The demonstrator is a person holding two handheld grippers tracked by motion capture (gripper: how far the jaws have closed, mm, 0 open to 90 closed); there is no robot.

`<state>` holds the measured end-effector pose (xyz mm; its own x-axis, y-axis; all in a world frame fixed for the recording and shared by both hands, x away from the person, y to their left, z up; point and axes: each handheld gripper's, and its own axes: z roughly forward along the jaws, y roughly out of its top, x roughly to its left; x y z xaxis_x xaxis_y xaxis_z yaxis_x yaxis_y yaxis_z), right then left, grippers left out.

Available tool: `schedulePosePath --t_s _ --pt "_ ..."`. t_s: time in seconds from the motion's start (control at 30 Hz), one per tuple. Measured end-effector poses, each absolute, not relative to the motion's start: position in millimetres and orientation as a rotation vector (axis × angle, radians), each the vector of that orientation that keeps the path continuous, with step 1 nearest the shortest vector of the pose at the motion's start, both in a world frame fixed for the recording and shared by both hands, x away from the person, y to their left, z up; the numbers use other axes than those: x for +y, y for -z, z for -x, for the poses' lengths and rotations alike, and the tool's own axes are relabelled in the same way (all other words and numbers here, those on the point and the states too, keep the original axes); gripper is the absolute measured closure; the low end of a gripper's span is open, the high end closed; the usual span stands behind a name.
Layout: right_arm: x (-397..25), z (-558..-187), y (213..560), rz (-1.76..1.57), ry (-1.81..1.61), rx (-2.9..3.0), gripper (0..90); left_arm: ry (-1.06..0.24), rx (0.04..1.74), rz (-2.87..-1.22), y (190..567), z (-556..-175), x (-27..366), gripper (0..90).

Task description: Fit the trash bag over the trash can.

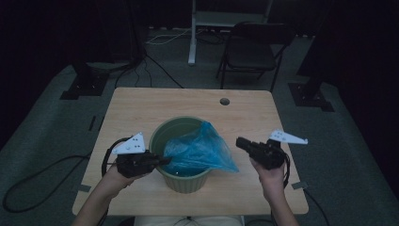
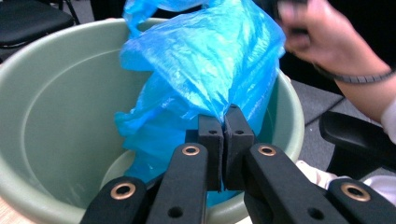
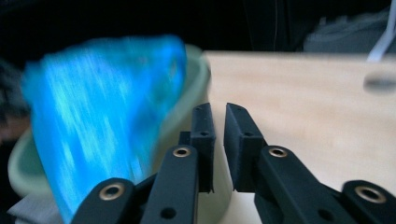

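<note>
High view looks forward and down over the tabletop (image 1: pixel 141 108). Both gripper views ride close behind their jaws, sharing the green bucket (image 2: pixel 56 98) at six o'clock and its blue bag (image 3: pixel 98 116).

Blue bag (image 1: pixel 201 151) — translucent, sage-green bucket (image 1: pixel 162 136), pale wood table (image 1: pixel 141 106)

The left gripper (image 1: pixel 162 160) is held low at the near left, pointed right, its jaws pressed together. The right gripper (image 1: pixel 239 142) is held at the near right, pointed left, its jaws narrowly parted with nothing between.
</note>
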<state>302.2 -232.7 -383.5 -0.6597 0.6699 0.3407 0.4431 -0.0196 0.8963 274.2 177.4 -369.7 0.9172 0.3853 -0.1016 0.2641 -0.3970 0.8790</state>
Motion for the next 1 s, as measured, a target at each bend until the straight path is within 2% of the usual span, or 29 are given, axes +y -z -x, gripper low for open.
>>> schedulePosePath --t_s 0.17,0.23,0.47,0.57,0.63,0.7,0.73,0.9,0.93,1.0 --pt "-207 -325 352 -1.114 -1.78 2.095 60.0 -0.147 0.457 -2.012 369 -273 177 88.8" --pt "-195 -336 348 -1.106 -1.785 2.149 56.1 -0.145 0.459 -2.012 369 -273 177 88.8" --pt "-162 -361 351 -1.102 -1.675 2.318 53.2 -0.14 0.456 -2.016 370 -273 176 88.7" --pt "-158 -368 356 -1.125 -1.621 2.354 56.2 -0.141 0.459 -2.018 370 -274 176 88.7" --pt "-157 -372 359 -1.136 -1.607 2.382 67.1 -0.133 0.465 -2.016 371 -275 176 88.7" --pt "-157 -375 360 -1.13 -1.605 2.402 85.2 -0.13 0.475 -2.016 371 -276 176 88.7" --pt "-157 -376 361 -1.133 -1.631 2.411 90.0 -0.134 0.477 -2.018 371 -276 176 88.7" --pt "-159 -369 349 -1.071 -1.68 2.365 90.0 -0.112 0.5 -2.001 370 -278 179 86.4" --pt "-161 -365 345 -1.038 -1.711 2.356 90.0 -0.099 0.501 -2.0 370 -278 179 78.5" --pt "-164 -356 337 -0.979 -1.807 2.341 90.0 -0.098 0.506 -1.996 369 -278 180 70.0"
